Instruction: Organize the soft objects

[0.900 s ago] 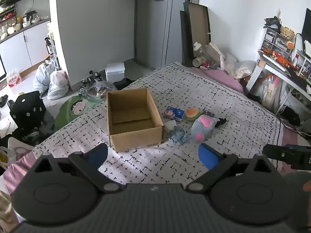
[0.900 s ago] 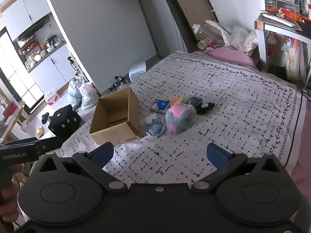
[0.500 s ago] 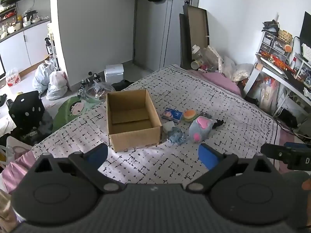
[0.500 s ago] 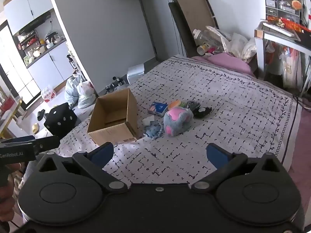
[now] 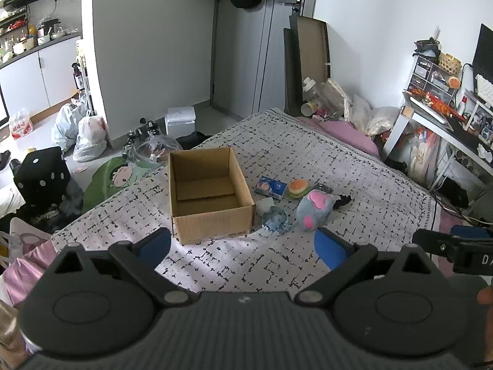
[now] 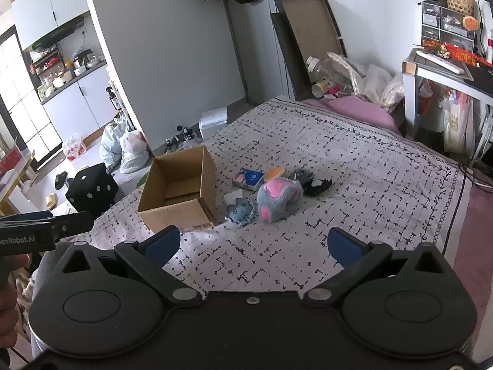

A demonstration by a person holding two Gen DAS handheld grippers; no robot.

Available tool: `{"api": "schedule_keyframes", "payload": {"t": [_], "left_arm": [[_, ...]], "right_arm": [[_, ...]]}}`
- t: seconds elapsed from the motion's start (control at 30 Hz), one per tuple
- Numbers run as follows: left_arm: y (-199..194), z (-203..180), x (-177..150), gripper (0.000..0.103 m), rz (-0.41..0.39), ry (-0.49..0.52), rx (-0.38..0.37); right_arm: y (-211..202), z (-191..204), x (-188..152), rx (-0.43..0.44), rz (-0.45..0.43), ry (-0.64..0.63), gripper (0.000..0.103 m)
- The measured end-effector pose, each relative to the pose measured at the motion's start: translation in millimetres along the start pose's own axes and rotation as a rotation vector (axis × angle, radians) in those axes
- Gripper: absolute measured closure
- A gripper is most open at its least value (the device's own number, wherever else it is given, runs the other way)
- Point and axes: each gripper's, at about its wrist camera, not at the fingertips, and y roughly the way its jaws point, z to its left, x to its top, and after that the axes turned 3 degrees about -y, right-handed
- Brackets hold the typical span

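Left wrist view: the left gripper hung above the near part of the bed, tilted down, blue pads spread wide with nothing between them.
Right gripper: seen from its own camera, the right gripper was likewise spread wide and empty, well short of the toys.
Cardboard box: it sat open on the patterned bedspread, left of the toys, with only its loose bottom flaps showing inside.
Grey plush: a grey-blue soft toy with pink patches lay on its side, a little right of the box.
Blue cloth toy: small, crumpled, it lay between the box's near right corner and the grey plush, close to both.
Burger toy: orange and green, it sat just behind the grey plush.
Blue packet: flat, it lay beside the burger toy, near the box's right wall.
Black item: a dark soft thing lay just right of the grey plush; what it was I couldn't tell.
Person: a fingertip showed at the far right edge of the left wrist view.
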Motion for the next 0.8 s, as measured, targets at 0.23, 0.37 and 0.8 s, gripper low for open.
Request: {"api": "schedule_keyframes", "payload": {"t": [0.23,0.37,0.8], "left_arm": [[-3.8,-2.4,-1.4,0.004,-0.006,0.002,-0.008],[-5.3,-4.5,-1.0,0.004,-0.01,0.005,-0.011],[-12.4,-7.6,0.7,0.004,-0.025,0.008,-0.03]], "right_arm": [[-3.5,-1.7,0.4,-0.014,-0.009,0.001,0.0],[-4.6,-1.4,-0.9,-0.024,-0.012,-0.001,0.0],[-17.0,4.6,4.1,-0.035,-0.039,-0.015,0.0]]}}
